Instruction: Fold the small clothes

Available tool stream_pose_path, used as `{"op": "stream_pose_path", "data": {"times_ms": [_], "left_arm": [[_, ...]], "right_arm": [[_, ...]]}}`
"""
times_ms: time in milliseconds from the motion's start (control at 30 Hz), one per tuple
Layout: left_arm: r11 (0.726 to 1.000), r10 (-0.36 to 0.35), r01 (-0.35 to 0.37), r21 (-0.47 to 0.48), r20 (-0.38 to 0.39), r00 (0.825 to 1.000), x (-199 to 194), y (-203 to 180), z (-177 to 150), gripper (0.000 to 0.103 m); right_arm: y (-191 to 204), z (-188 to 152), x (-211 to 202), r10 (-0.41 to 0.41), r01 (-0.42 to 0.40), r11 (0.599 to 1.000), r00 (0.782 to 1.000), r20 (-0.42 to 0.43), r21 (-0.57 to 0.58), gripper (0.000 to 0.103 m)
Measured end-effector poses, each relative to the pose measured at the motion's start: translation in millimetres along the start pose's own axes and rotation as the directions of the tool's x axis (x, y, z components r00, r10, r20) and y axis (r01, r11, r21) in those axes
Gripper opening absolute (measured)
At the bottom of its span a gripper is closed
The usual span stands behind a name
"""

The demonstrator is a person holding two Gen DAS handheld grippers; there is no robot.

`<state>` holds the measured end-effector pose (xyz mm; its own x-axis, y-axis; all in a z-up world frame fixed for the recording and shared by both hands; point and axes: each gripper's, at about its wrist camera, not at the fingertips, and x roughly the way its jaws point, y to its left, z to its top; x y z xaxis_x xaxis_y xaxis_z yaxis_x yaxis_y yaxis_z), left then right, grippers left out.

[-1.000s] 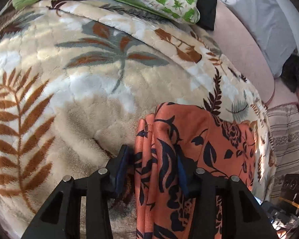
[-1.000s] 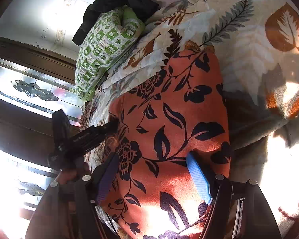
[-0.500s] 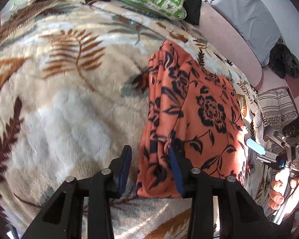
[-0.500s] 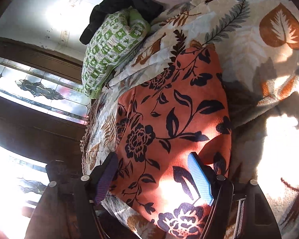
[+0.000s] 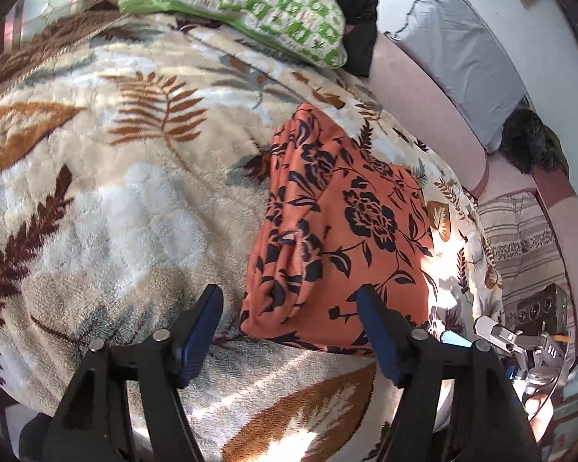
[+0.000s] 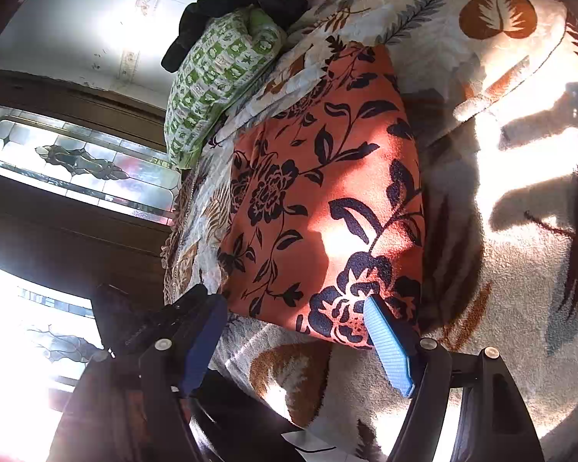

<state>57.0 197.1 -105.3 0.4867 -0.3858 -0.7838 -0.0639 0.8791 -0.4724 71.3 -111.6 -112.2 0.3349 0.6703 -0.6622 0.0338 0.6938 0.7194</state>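
Orange floral garment: folded on leaf-print blanket; left gripper and right gripper both spread, empty, near its edge; advise squaring bunched left layers before leaving.

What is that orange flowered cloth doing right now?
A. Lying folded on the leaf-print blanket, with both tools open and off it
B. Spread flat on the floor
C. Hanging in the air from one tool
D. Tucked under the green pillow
A: the orange flowered cloth lies folded on the leaf-print blanket, and the left tool and right tool gape open, gripping nothing.
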Motion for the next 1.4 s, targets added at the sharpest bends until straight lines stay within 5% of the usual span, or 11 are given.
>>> {"op": "stream_pose_path", "data": {"times_ms": [100, 133, 267, 433, 633, 733, 933, 1067, 1133, 1267, 1400], "left_arm": [[0.997, 0.054, -0.051, 0.060, -0.045, 0.998, 22.7, -8.2, -1.2, 0.053], [0.995, 0.091, -0.087, 0.045, -0.086, 0.992, 35.4, -3.7, -1.5, 0.009], [0.970, -0.094, 0.077, -0.230, -0.065, 0.993, 24.4, 37.1, -8.7, 0.010], [0.955, -0.099, 0.073, -0.287, -0.080, 0.992, 33.6, 53.0, -15.7, 0.012], [0.997, 0.077, -0.077, -0.007, 0.001, 0.997, -2.3, -4.8, 3.6, 0.034], [0.982, 0.108, -0.121, 0.144, 0.090, 0.990, -10.1, -40.8, 17.6, 0.059], [0.911, 0.163, -0.198, 0.361, 0.126, 0.979, 41.5, -87.4, 44.1, 0.059], [0.905, 0.292, -0.281, 0.320, 0.014, 0.956, 98.4, -65.0, 48.0, 0.048], [0.907, 0.282, -0.277, 0.318, 0.031, 0.959, 95.5, -62.6, 45.1, 0.048], [0.915, 0.274, -0.267, 0.302, 0.020, 0.962, 97.3, -58.7, 47.3, 0.048], [0.923, 0.252, -0.245, 0.296, 0.015, 0.968, 95.0, -56.8, 47.2, 0.048]], "right_arm": [[-8.3, -6.0, 0.5, 0.006, -0.005, 1.000, 1.000, -0.004, 0.027, 0.077], [-9.6, -7.6, 1.4, 0.005, -0.005, 1.000, 1.000, -0.007, 0.030, 0.077], [-13.5, -10.5, 0.4, 0.016, -0.015, 1.000, 1.000, -0.022, 0.026, 0.077], [-39.9, -13.6, 0.9, 0.007, -0.005, 0.996, 1.000, -0.014, 0.088, 0.082], [-68.3, -10.0, -12.2, 0.062, -0.066, 0.984, 0.998, 0.028, 0.168, 0.082], [-85.7, 2.7, -13.6, 0.093, -0.103, 0.967, 0.994, 0.054, 0.235, 0.082], [-88.5, 34.9, 4.8, 0.182, -0.195, 0.937, 0.981, 0.072, 0.290, 0.082], [-94.2, 41.6, 32.3, 0.209, -0.213, 0.910, 0.977, 0.049, 0.355, 0.077], [-81.7, 41.8, 33.2, 0.100, -0.101, 0.958, 0.995, 0.018, 0.267, 0.035], [-56.7, 35.8, 33.5, -0.132, 0.131, 0.990, 0.991, 0.009, 0.043, 0.033], [-77.0, 46.0, 17.9, 0.015, -0.020, 0.983, 1.000, 0.025, 0.184, 0.061]]}}
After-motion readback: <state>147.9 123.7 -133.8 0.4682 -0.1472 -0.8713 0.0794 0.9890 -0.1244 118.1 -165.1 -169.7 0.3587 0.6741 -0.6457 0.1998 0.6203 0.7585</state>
